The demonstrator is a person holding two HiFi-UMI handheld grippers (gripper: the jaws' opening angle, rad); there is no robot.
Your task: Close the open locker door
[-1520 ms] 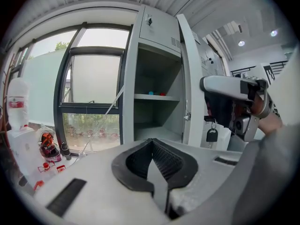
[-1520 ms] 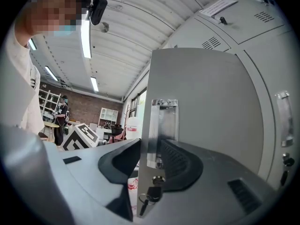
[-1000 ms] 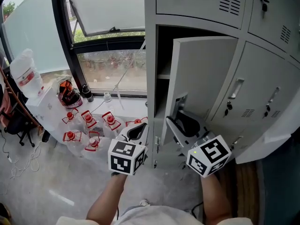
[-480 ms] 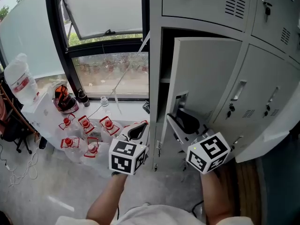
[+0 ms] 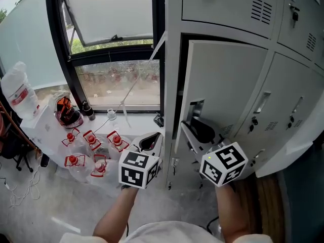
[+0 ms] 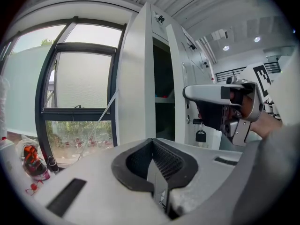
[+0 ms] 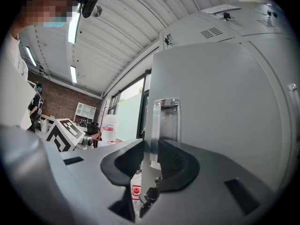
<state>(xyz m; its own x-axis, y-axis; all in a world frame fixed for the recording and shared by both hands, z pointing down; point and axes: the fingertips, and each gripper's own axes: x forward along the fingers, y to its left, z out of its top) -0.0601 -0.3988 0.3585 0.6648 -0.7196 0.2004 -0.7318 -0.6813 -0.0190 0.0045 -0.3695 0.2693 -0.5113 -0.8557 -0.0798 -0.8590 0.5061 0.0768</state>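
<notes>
The grey locker door (image 5: 228, 85) stood ajar in the lower middle row of the locker bank (image 5: 172, 44). It was hinged on its right side, and its free left edge swung out towards the near side. Behind it the dark compartment showed as a narrow gap with a shelf (image 6: 164, 100) inside.

The right tongs (image 5: 195, 130) were at the door's free edge, low down, just beside the lock. In the right gripper view the right tongs (image 7: 151, 149) had that edge standing upright between their jaws. The jaws had just been closing, and the pads seemed to lie against both faces of the door (image 7: 211, 111). The chrome handle recess (image 7: 165, 121) rose directly beyond the jaws, and a small bunch of keys (image 7: 149, 197) hung just below them.

The left tongs (image 5: 150, 142) hung left of the locker frame, apart from the door and over the floor. In the left gripper view the left tongs (image 6: 152, 146) had their jaws together with nothing between them. They pointed towards the locker's side wall and the open compartment.

Further left, several water bottles with red caps (image 5: 91, 146) lay on the floor under the dark-framed window (image 5: 116, 44). The marker cube of the right tongs (image 6: 262, 76) showed at the right of the left gripper view.
</notes>
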